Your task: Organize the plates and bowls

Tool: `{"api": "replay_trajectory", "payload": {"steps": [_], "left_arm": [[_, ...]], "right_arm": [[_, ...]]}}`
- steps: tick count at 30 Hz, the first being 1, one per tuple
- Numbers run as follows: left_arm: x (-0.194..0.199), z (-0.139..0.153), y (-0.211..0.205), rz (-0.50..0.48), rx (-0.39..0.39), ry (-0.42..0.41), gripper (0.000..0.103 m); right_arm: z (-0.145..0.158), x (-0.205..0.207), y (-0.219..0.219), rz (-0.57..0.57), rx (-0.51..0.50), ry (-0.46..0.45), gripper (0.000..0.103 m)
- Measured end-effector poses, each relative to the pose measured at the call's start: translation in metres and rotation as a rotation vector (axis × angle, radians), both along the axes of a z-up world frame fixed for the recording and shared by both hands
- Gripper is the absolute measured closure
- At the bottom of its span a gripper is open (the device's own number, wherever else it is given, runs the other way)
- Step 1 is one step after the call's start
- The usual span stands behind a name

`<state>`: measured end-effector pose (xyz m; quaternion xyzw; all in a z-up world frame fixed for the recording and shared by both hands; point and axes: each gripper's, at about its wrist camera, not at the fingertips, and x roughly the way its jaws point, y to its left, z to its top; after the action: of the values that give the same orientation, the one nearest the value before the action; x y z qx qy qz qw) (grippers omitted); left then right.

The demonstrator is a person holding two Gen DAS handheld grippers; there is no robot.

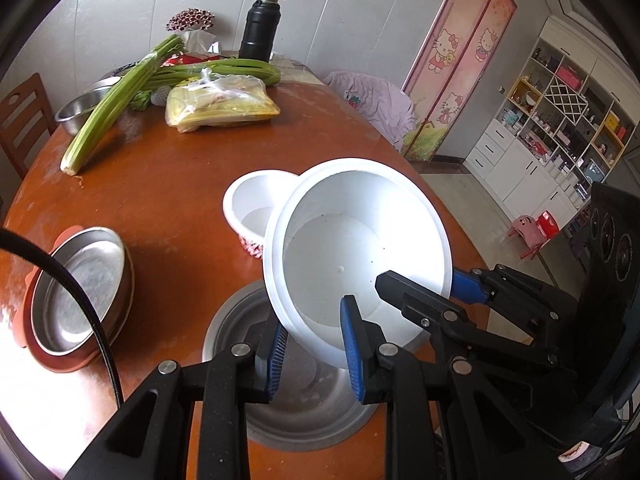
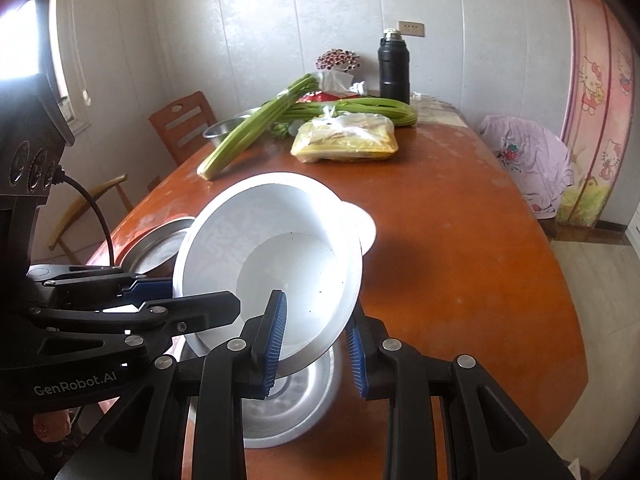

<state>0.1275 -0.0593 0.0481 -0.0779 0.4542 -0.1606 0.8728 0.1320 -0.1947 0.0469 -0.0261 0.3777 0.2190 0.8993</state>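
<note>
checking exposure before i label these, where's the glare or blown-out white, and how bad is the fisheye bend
Left wrist view: the white bowl is overexposed inside, and glare whitens the table at the left edge. Right wrist view: the window at upper left is blown out, and the bowl casts a dark shadow to its right. Both views: straight lines such as the table's edge curve strongly, corners vignette black.

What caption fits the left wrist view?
Both grippers, left and right, hold a tilted white bowl by its rim over a steel basin.
</note>
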Motion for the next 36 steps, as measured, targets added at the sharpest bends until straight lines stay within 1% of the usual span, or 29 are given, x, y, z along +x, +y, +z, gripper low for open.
{"api": "replay_trajectory", "payload": {"steps": [5,19,32,36], "left_arm": [[-0.009,-0.005,0.007,0.004,0.013,-0.004,0.077],[-0.02,-0.025,0.009,0.002,0.037,0.03,0.077],[-0.017,-0.051,0.005,-0.009,0.069,0.108,0.077],[-0.018,-0.057,0.005,-0.011,0.081,0.12,0.077]], "right_arm": [[-0.008,-0.006,0.008,0.012,-0.001,0.012,0.072],[-0.027,-0.014,0.014,0.039,-0.007,0.057,0.071],[-0.049,-0.014,0.012,0.073,-0.017,0.137,0.071],[-0.055,-0.013,0.013,0.081,-0.019,0.158,0.071]]}}
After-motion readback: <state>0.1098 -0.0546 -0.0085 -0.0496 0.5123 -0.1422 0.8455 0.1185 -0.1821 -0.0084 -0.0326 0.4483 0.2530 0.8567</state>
